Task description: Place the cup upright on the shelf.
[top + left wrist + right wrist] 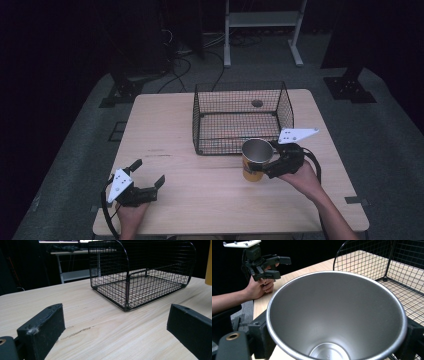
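Note:
A yellow cup (pixel 254 167) with a shiny steel inside (pixel 337 312) stands upright just in front of the black wire basket (pixel 240 116). My right gripper (pixel 262 167) is shut on it, one black jaw on each side of its wall below the rim. Whether the cup's base touches the table, I cannot tell. My left gripper (pixel 148 172) hovers low over the front left of the table, open, with nothing between its fingers (pixel 42 331). The basket (pixel 142 277) stands ahead of it, with a strip of the yellow cup (pixel 209 265) at the right edge.
The wooden table (pixel 165 120) has bare room left of the basket and along its front. The basket holds nothing that I can see. In the right gripper view the left gripper (pixel 275 266) and the hand holding it show far off. A white shelf frame (pixel 262 22) stands behind the table.

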Tool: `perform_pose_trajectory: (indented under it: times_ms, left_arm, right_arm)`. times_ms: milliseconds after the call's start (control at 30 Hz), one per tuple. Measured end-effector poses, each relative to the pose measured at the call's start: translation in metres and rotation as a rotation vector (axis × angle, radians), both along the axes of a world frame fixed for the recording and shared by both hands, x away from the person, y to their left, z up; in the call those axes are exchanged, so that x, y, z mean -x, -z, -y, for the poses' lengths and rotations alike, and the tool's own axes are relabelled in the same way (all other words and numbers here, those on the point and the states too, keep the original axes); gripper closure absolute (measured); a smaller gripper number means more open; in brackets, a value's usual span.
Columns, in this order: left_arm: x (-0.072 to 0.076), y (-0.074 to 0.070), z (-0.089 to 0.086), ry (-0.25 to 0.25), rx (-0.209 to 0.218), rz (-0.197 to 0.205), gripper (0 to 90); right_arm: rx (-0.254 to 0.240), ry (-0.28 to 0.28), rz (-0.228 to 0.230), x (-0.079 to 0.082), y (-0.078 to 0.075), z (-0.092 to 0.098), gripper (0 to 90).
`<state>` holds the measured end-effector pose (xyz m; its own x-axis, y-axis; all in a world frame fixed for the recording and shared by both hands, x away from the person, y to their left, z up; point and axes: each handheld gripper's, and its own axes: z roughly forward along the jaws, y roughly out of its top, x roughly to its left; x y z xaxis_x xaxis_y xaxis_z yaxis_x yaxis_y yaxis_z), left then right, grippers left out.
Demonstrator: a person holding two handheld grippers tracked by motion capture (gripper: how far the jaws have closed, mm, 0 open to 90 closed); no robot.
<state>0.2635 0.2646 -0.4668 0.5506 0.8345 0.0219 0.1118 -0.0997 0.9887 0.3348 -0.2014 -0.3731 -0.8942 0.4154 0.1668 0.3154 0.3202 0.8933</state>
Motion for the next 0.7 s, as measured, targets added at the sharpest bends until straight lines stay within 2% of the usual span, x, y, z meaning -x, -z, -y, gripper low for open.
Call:
perform_pose_trajectory:
  times_ms: [700]
  left_arm:
    - [0.000,0.000,0.000,0.001,0.004,-0.002,0.8]
  right_arm:
    - [-0.014,-0.026,-0.002,-0.017,-0.030,-0.001,12.1]
